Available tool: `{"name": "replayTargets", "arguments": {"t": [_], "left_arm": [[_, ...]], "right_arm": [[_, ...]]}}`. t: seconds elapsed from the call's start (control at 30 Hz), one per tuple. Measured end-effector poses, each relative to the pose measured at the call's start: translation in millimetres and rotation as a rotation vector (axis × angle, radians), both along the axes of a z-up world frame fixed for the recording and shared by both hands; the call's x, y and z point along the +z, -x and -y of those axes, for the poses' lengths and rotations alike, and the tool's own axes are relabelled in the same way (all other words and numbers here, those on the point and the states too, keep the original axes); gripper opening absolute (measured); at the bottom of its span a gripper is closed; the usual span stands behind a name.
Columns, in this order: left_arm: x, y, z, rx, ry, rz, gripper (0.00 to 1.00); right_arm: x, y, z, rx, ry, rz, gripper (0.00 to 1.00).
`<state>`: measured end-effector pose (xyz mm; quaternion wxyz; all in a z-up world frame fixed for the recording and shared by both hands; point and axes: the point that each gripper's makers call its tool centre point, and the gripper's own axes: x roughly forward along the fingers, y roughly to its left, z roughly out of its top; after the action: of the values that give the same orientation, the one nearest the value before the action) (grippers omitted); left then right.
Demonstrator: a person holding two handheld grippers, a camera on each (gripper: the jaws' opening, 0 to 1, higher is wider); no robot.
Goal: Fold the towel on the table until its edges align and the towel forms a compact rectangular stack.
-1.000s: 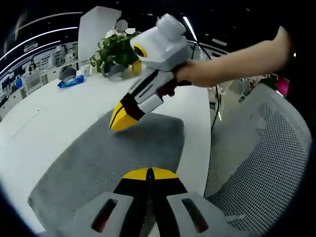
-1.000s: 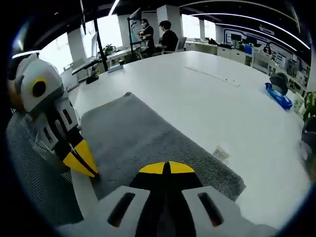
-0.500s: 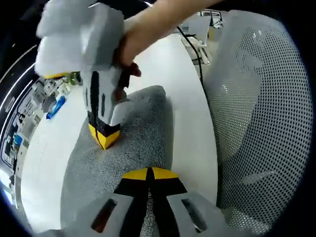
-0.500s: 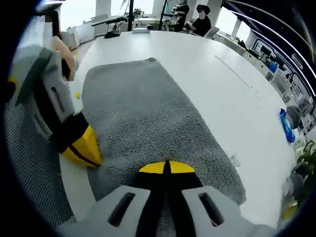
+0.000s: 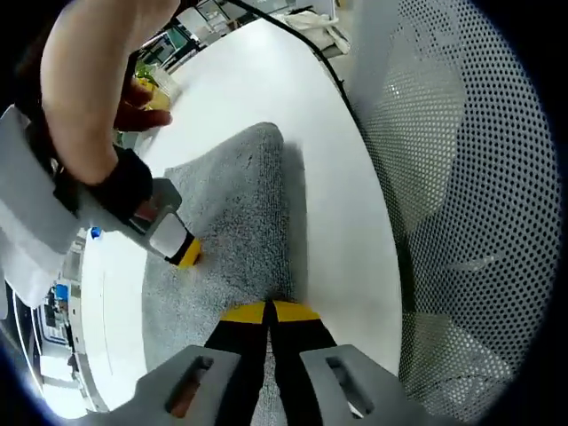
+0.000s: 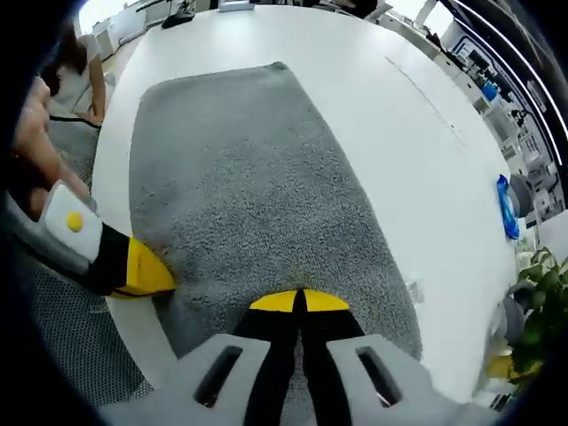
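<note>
Both tools lower since before, left tool and right tool clamped on towel.

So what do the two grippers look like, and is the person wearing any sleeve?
Both the left gripper and the right gripper have pale grey bodies, black fingers and yellow tips. The right gripper's body carries a round yellow mark. The hand and forearm are bare; no sleeve is visible.
</note>
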<state>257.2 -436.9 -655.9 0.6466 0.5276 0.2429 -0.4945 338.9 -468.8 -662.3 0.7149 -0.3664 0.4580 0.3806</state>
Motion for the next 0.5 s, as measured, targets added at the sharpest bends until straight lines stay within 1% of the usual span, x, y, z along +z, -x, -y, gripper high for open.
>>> {"name": "replayTargets", "arguments": {"t": [0.13,0.17,0.2,0.23,0.27,0.3,0.33,0.4,0.5], "left_arm": [[0.2,-6.0,-10,0.049,0.014,-0.017,0.01],[0.0,-8.4,-13,0.078,0.014,-0.018,0.01],[-0.1,-10.5,-18,0.124,0.008,-0.018,0.01],[-0.1,-14.1,-23,0.148,-0.009,-0.012,0.01],[-0.4,-15.9,-25,0.149,-0.016,-0.008,0.01],[-0.3,-19.3,-30,0.185,-0.018,-0.009,0.01],[-0.4,-20.6,-32,0.204,-0.015,-0.012,0.01],[-0.1,-24.1,-36,0.214,-0.008,-0.015,0.01],[0.2,-27.9,-42,0.24,0.011,-0.02,0.01]], "right_arm": [[0.3,2,3,-0.039,-0.071,-0.023,0.0],[0.2,2,4,-0.048,-0.087,-0.029,0.0],[0.4,4,4,-0.054,-0.112,-0.037,0.0],[0.9,5,4,-0.047,-0.125,-0.04,0.0],[1.1,9,4,-0.04,-0.152,-0.048,0.0],[1.1,11,5,-0.043,-0.17,-0.05,0.0],[1.1,14,5,-0.066,-0.191,-0.059,0.0],[2.0,21,8,-0.07,-0.208,-0.057,0.0],[1.6,28,6,-0.072,-0.224,-0.036,0.0]]}}
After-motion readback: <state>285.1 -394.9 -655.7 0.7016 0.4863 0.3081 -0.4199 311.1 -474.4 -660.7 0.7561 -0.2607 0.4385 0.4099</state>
